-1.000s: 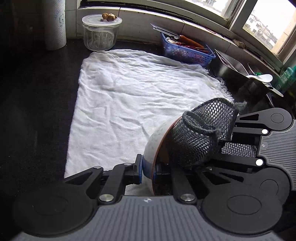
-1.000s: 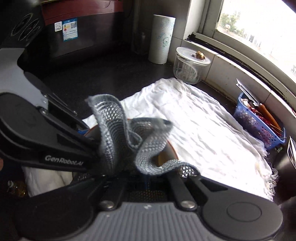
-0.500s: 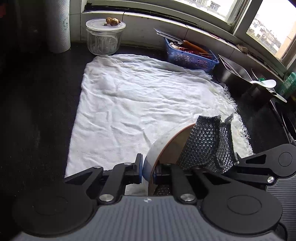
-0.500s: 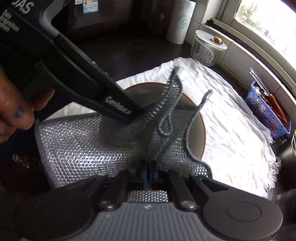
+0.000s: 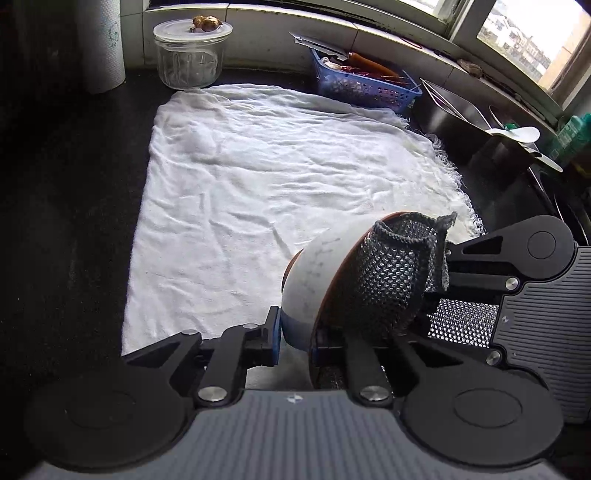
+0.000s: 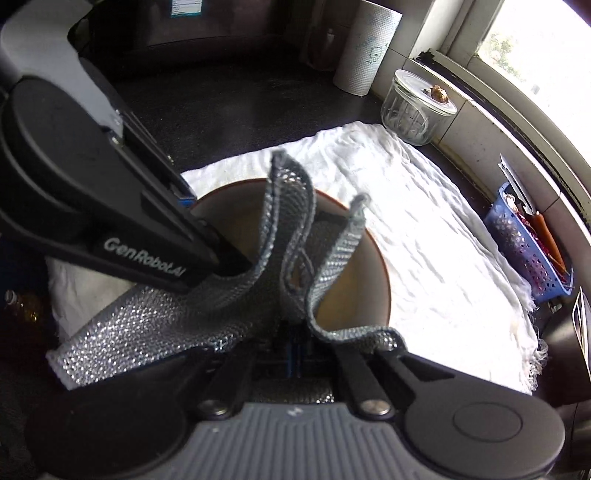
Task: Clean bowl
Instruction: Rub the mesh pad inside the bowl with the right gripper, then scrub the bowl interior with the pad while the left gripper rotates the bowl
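Left wrist cam sits close behind its fingers, tilted down across the crumpled white cloth (image 5: 280, 177) toward the window. Right wrist cam – same close, downward pose, angled from the other side. Shared: cloth, lidded glass jar (image 5: 190, 55) upper left / (image 6: 415, 107) upper right, blue plastic basket (image 5: 364, 88).

Daylight thru window (image 5: 524, 26) – blown out, fisheye-warped edges.
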A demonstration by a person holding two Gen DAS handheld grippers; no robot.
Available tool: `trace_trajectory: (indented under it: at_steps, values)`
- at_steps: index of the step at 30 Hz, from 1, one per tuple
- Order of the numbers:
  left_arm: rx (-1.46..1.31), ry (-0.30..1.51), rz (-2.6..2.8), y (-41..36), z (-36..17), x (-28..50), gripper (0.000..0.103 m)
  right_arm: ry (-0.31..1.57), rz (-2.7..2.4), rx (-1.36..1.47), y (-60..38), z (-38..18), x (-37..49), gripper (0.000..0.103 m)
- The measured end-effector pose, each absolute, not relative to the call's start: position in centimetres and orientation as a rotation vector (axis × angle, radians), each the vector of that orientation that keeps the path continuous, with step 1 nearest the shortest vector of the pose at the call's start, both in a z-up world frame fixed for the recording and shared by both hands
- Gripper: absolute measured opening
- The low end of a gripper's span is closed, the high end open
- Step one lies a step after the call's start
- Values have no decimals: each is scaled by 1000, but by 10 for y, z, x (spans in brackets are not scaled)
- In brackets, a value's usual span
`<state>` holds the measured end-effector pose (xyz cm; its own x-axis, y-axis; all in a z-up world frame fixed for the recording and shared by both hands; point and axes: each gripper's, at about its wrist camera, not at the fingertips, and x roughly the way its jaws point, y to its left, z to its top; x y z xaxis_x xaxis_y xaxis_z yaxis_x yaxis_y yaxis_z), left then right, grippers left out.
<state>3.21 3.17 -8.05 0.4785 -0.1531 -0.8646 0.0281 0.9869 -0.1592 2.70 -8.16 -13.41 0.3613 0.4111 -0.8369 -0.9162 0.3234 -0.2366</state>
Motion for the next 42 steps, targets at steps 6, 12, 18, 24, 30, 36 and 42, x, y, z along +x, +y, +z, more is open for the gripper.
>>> trace_trajectory:
  at_steps: [6, 12, 18, 24, 30, 36, 42]
  values:
    - [-42, 1061, -126, 21, -72, 41, 15, 721, 1018, -877, -81, -141, 18, 3]
    - [2, 1056, -139, 14, -64, 52, 16, 713, 1031, -912, -82, -140, 15, 3]
    - [24, 1009, -150, 12, -55, 57, 17, 721, 1043, -907, -83, -137, 15, 3]
    - [-9, 981, -109, 28, -57, 51, 11, 735, 1043, -868, -83, -133, 16, 3]
    - [-103, 1010, -53, 47, -66, 38, 8, 717, 948, -755, -89, -120, 30, 2]
    - [-133, 1021, -45, 50, -68, 30, 8, 761, 943, -681, -80, -123, 37, 3]
    - [-105, 1047, -48, 44, -69, 30, 10, 794, 1017, -671, -71, -133, 28, 3]
